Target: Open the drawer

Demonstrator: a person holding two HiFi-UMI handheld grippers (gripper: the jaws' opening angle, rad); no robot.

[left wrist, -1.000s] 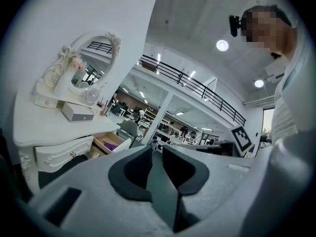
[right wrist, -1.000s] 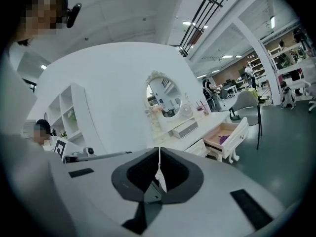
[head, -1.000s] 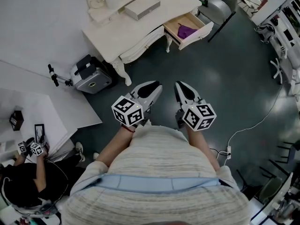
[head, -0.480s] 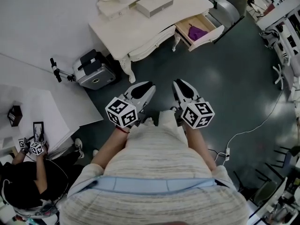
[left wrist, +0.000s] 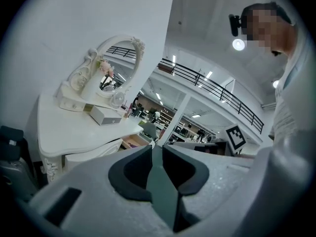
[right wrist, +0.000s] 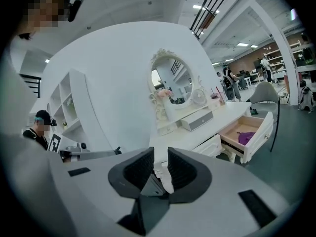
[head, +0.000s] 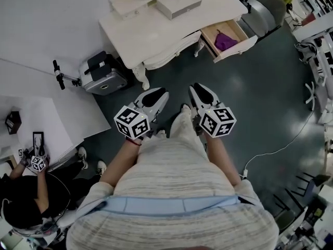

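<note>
Dark, glossy floor [head: 260,92] fills the space between the person and a white dressing table [head: 156,33] that stands against the wall. The drawer [head: 237,49] at the table's right end is already pulled well out, and a purple cloth [head: 225,40] lies inside it. A flat grey box [head: 178,3] rests on the tabletop, and a grey chair [head: 263,13] stands just beyond the drawer.

Both grippers are held close to the person's body, side by side, pointing toward the table. The drawer lies ahead of them and off to the right, well apart from both. The left gripper [head: 155,94] has its jaws a narrow gap apart, with only floor showing between them. The right gripper [head: 202,91] has just been opening its jaws; they stand slightly apart and hold nothing. In the right gripper view the drawer sits to the right of the jaws, which line up with the middle of the table.
</note>
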